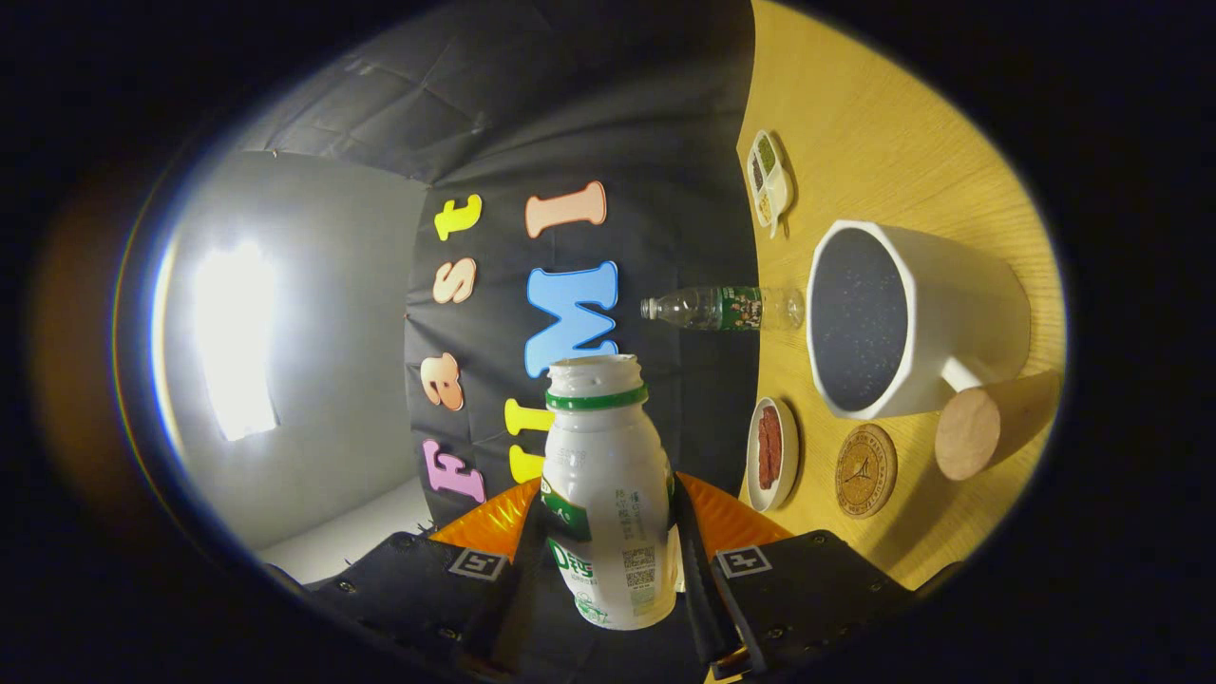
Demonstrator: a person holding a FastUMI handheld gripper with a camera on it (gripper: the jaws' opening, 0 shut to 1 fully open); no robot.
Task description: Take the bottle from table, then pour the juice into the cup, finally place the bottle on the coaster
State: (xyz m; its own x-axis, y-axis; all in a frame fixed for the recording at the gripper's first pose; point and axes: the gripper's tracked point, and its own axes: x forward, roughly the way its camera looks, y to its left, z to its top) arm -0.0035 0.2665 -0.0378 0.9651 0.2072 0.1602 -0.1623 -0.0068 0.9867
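Gripper view shows the claw (608,560) clamped on a white bottle (608,494), both fingers pressing its sides, its cap off and its open mouth pointing ahead. The view is rolled sideways, so the wooden counter (893,123) stands like a wall beside it. On it sit a white cup (917,318), a round cork coaster (865,470), a clear water bottle (722,308), a small dish (771,454) and a divided dish (769,180)

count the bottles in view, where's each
2: a white juice bottle held between the gripper fingers, and a clear water bottle on the table beside the cup.
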